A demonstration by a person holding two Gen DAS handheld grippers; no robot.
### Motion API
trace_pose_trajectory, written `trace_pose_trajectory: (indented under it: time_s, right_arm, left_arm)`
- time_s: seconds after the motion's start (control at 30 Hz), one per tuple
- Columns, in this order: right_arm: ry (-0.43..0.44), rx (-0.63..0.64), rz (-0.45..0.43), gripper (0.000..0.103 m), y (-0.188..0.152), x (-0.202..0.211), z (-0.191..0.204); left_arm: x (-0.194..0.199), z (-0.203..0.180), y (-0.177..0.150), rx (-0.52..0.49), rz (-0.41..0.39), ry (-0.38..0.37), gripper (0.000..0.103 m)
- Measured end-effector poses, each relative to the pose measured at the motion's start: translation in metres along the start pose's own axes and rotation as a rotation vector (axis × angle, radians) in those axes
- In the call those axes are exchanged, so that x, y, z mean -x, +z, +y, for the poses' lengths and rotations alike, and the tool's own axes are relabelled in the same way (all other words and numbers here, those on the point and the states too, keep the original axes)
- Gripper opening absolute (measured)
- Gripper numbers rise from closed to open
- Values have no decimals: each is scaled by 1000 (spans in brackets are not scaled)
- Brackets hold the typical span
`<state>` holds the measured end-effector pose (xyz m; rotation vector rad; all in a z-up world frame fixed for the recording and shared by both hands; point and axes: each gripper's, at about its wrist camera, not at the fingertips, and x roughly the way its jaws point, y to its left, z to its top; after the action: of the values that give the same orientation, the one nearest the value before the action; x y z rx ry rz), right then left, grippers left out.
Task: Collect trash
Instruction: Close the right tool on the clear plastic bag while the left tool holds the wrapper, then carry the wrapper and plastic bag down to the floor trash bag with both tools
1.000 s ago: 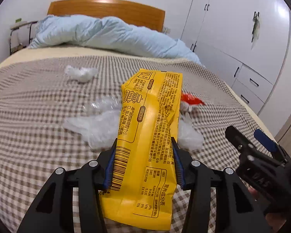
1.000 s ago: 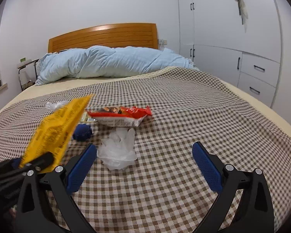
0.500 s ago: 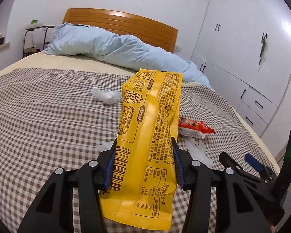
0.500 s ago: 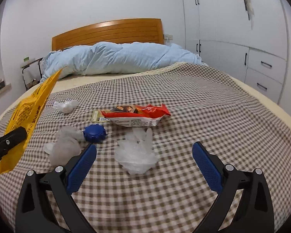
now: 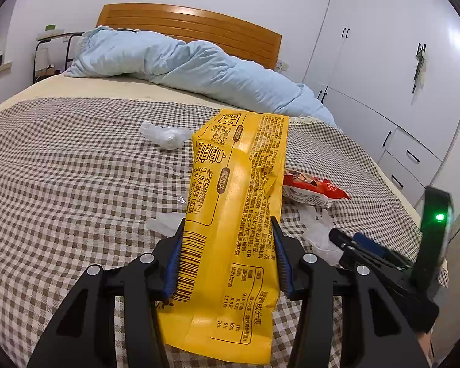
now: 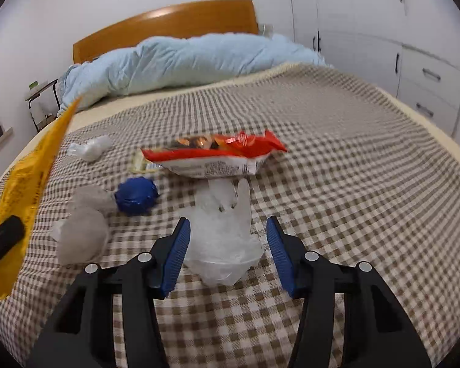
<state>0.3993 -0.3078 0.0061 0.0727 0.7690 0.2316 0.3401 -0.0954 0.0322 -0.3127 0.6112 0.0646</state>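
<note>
One piece in hand: our left tool (image 5: 227, 257) pinches the yellow snack wrapper (image 5: 239, 214), lifted clear of the checked bed cover (image 5: 61, 184).
Next piece: our right tool (image 6: 227, 242) has just been closing around the clear plastic glove (image 6: 227, 230); the glove lies between the blue pads, which do not yet press it.
Left on the bed: a red snack packet (image 6: 211, 156), a blue cap (image 6: 136, 195), a crumpled clear bag (image 6: 82, 233) and a small plastic wad (image 6: 90, 150).
Bin: we see none.
Progress: early, we judge; most litter still lies uncollected.
</note>
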Motion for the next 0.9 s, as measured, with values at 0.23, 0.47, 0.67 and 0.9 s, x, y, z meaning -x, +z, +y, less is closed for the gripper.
trace_pose_trajectory:
  time_s: [0.23,0.47,0.67,0.9]
  right_arm:
    - [52,6,65,53,-5,-11,1]
    - [102,-53,79,17,-9,-12,-9]
    - [89,-32,11,11,-11,3,-5]
    - [150,53,-110,8,-15,47,-8]
  left_arm:
    - [-1,2,1,10,5,-1,48]
    - [3,10,-3,28,10,9,48]
    - [17,15,0,23,13,-18,48]
    - [28,36,-1,-60,30,-25,48]
